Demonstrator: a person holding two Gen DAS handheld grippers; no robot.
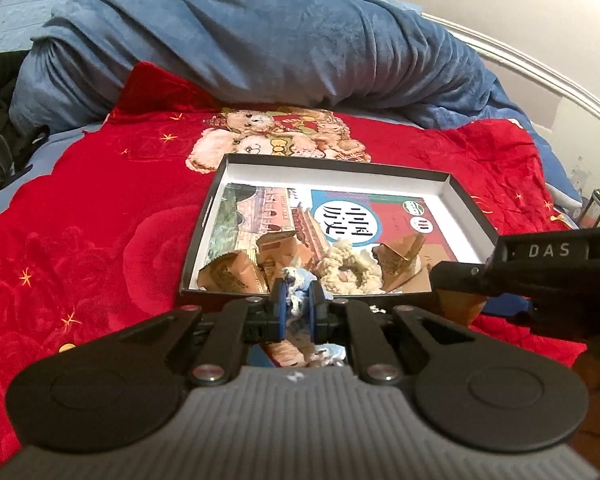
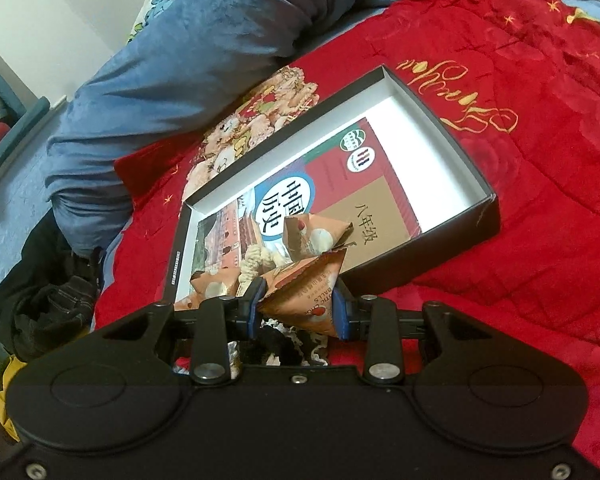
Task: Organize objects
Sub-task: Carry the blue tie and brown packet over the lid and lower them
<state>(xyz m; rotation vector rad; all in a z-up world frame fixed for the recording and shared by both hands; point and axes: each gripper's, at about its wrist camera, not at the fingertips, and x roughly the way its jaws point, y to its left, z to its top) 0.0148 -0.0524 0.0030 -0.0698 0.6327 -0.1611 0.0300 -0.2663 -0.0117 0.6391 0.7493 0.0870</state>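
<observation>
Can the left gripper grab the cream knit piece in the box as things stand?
Probably not yet: the left gripper is shut on a blue-white cloth. The cream knit piece lies just ahead in the box, uncovered.

Left tool (image 1: 298, 304) points downward, nearly closed, pinching something; right tool (image 2: 298, 308) tilts down too, clamped partway.

Spread across the bed: red quilt (image 1: 100, 208) with teddy-bear print (image 1: 276, 136). Heaped at twelve o'clock: blue blanket (image 1: 260, 48). Piled at nine o'clock: dark clothes (image 2: 56, 304).
</observation>
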